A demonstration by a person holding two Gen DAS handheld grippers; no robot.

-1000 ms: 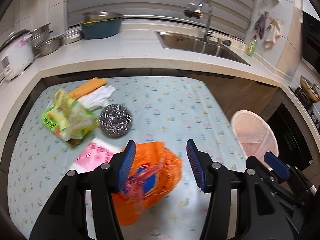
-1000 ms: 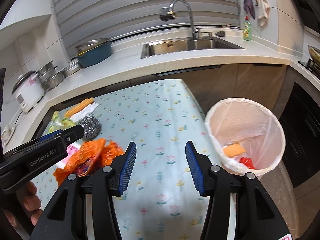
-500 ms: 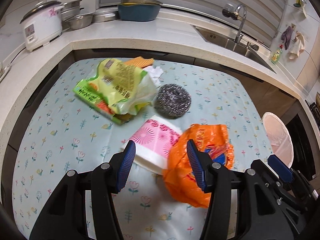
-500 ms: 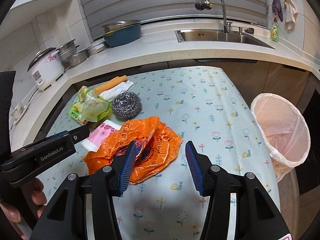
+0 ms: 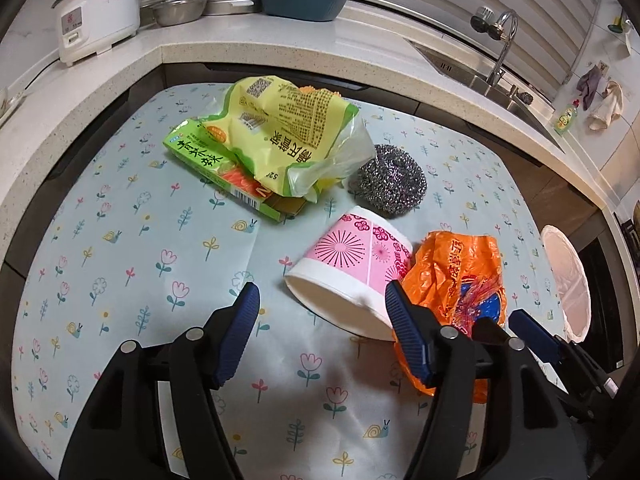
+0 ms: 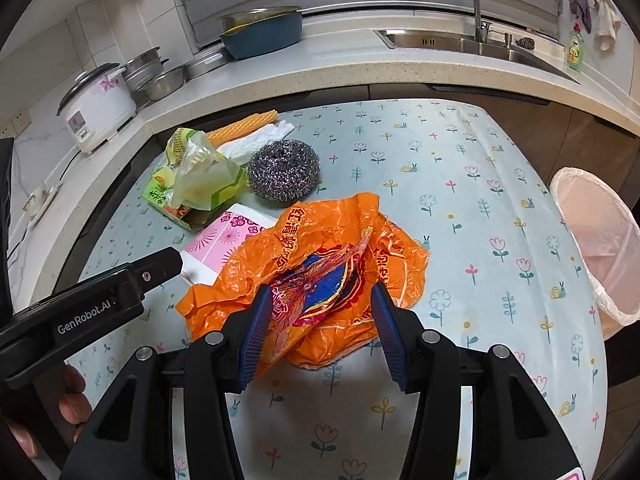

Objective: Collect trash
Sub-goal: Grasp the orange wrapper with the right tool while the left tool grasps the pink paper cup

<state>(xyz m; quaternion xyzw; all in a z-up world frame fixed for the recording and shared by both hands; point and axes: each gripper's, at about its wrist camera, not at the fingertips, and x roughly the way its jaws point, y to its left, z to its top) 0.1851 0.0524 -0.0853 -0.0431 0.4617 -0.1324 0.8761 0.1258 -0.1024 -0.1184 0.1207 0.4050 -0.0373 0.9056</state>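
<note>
A crumpled orange plastic bag lies on the flowered tablecloth, and my right gripper is open with the bag's near edge between its fingers. The bag also shows in the left wrist view. A pink and white paper cup lies on its side just ahead of my open left gripper. It also shows in the right wrist view. Behind it lie a yellow-green snack bag on a green box, and a steel scourer.
A bin with a pink liner stands off the table's right edge. A yellow corrugated piece and white tissue lie at the table's back. The counter holds a rice cooker, bowls and a sink.
Both grippers have moved lower and closer to the trash. The left now faces the paper cup and the right straddles the orange bag's near edge. Both stay open.
</note>
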